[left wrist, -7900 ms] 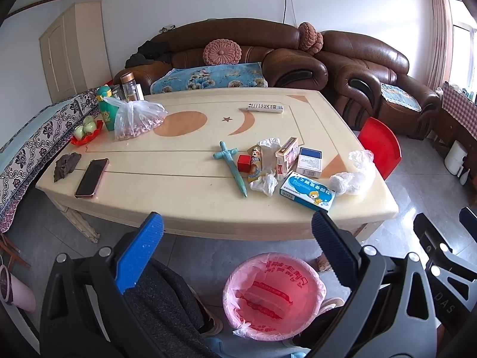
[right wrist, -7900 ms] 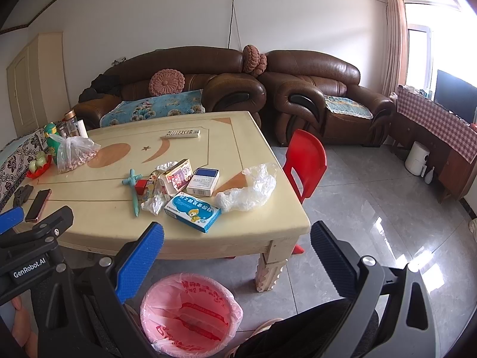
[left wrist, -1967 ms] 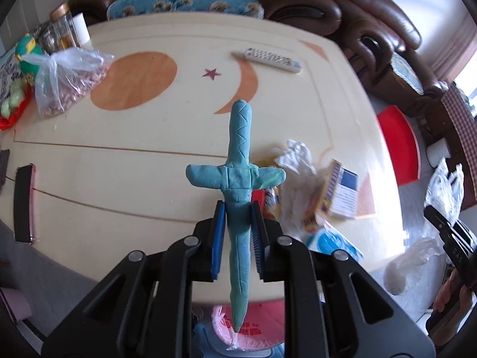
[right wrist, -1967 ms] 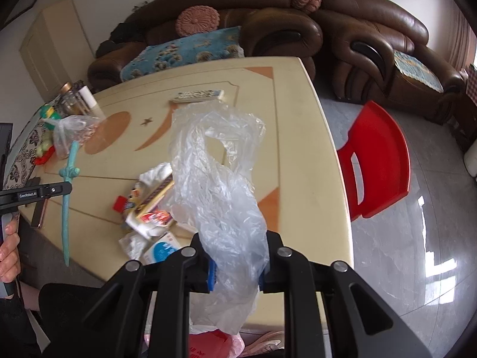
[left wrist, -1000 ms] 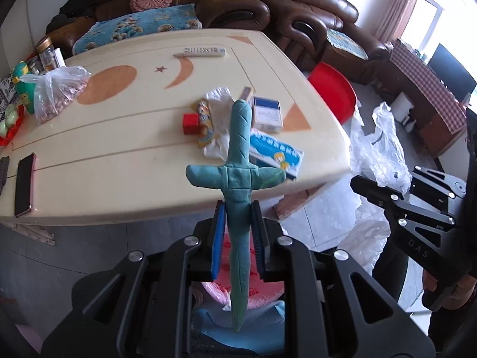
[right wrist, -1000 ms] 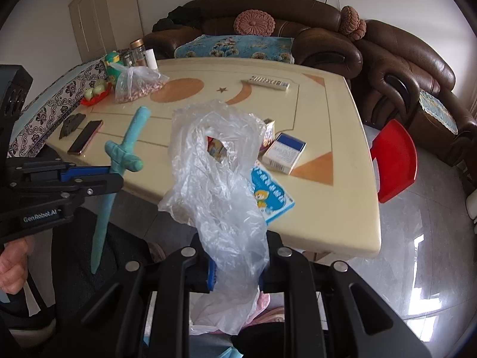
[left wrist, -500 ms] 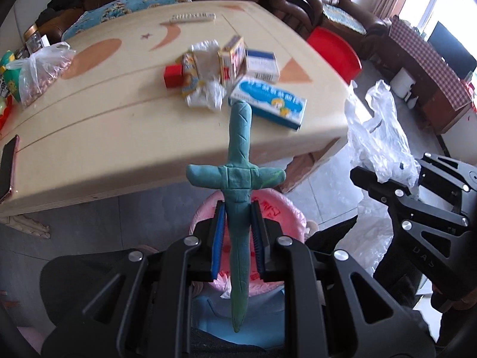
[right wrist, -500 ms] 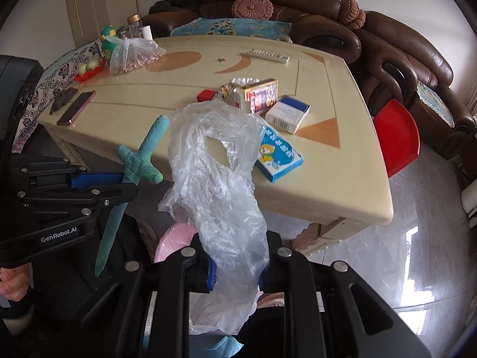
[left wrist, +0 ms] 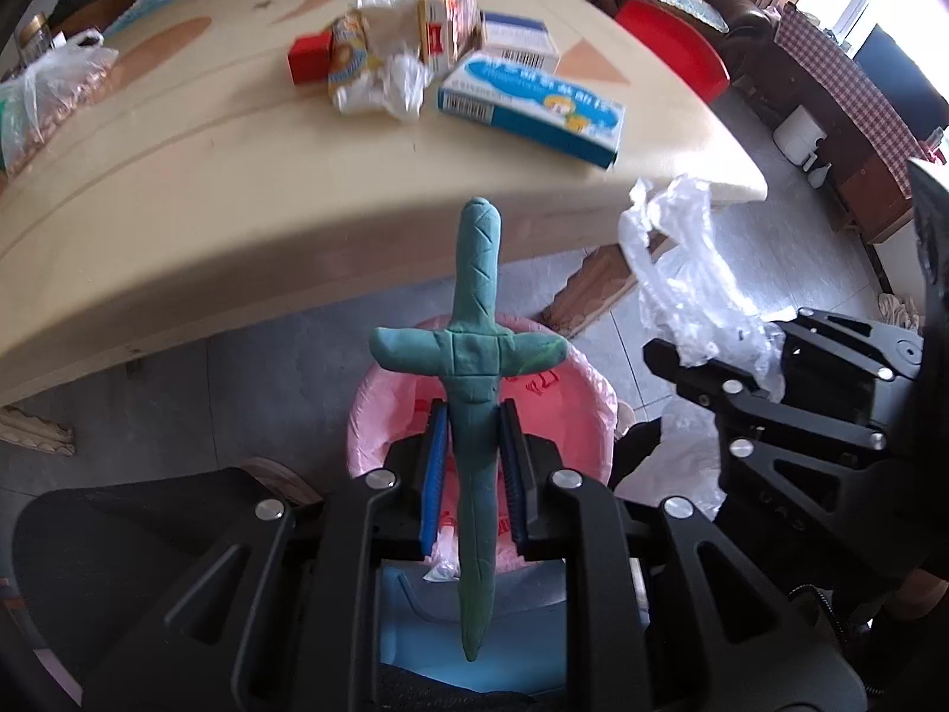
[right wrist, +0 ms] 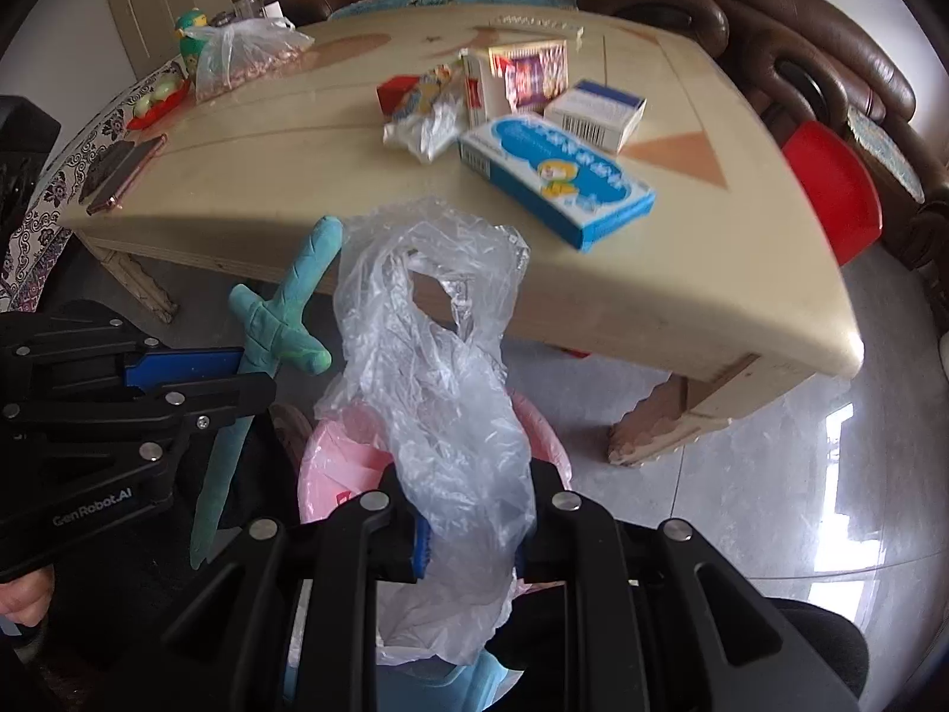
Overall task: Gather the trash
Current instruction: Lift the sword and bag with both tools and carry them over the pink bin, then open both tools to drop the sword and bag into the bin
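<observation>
My left gripper (left wrist: 473, 421) is shut on a teal toy sword (left wrist: 471, 356) and holds it upright above the pink-lined trash bin (left wrist: 584, 391) on the floor. The sword also shows in the right wrist view (right wrist: 279, 326). My right gripper (right wrist: 468, 513) is shut on a crumpled clear plastic bag (right wrist: 439, 368), also over the bin (right wrist: 332, 463). The bag and right gripper show at the right of the left wrist view (left wrist: 694, 291). On the table lie a blue box (right wrist: 554, 178), a white-blue box (right wrist: 596, 110), a yellow box (right wrist: 516, 80), a red box (right wrist: 394, 95) and wrappers (right wrist: 424, 124).
The beige table (right wrist: 652, 273) stands just beyond the bin. A red chair (right wrist: 830, 196) is at the right, brown sofas behind. A phone (right wrist: 127, 172), a bag of nuts (right wrist: 243, 59), a remote (right wrist: 534, 24) and jars sit at the table's far side.
Both grippers have come down and back from the table edge, so sword and plastic bag now hang over the pink bin. Both stay shut on their loads.
</observation>
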Tool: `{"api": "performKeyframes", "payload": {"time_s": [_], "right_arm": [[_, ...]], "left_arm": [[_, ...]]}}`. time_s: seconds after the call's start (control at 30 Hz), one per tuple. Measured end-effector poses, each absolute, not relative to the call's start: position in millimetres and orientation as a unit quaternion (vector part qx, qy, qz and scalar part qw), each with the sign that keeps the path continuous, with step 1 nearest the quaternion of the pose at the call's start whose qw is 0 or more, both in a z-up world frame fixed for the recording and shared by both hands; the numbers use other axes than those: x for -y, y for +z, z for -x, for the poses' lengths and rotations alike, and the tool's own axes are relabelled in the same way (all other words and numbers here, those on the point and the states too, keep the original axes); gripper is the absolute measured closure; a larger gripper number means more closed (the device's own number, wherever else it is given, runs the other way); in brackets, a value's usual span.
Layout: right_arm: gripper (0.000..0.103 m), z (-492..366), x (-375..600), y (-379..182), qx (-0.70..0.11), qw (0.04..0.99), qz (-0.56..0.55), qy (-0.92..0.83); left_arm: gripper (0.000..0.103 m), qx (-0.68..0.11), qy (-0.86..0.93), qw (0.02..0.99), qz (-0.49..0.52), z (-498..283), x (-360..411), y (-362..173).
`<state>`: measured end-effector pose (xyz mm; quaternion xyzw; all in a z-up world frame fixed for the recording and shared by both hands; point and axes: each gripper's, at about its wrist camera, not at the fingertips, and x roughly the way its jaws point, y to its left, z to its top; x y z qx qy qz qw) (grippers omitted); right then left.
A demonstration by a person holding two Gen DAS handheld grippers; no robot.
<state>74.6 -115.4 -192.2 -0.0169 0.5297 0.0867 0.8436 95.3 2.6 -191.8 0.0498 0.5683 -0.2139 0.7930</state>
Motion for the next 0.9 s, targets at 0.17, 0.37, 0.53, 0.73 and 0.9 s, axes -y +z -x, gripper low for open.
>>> {"api": "performKeyframes", "payload": {"time_s": [0.17,0.37,0.53,0.73,0.9], "right_arm": [[0.084,-83,110,-221,-0.549,0.830,0.013,0.092],[0.084,-97,109,-255,-0.573,0.814,-0.001,0.094],[0.084,-109,113,-290,-0.599,0.795,-0.016,0.094],[0.084,-117,120,-327,-0.627,0.774,-0.009,0.087],[0.083,-124,118,-348,-0.638,0.765,-0.002,0.088]], "left_arm": [[0.085,-0.588,-0.210,0.780,-0.037,-100,-4,-217],[0.085,-0.612,-0.214,0.761,-0.021,-108,0,-247],[0.085,-0.642,-0.198,0.740,-0.013,-121,7,-282],[0.085,-0.676,-0.179,0.715,-0.005,-132,9,-318],[0.085,-0.691,-0.173,0.702,0.000,-137,13,-339]]}}
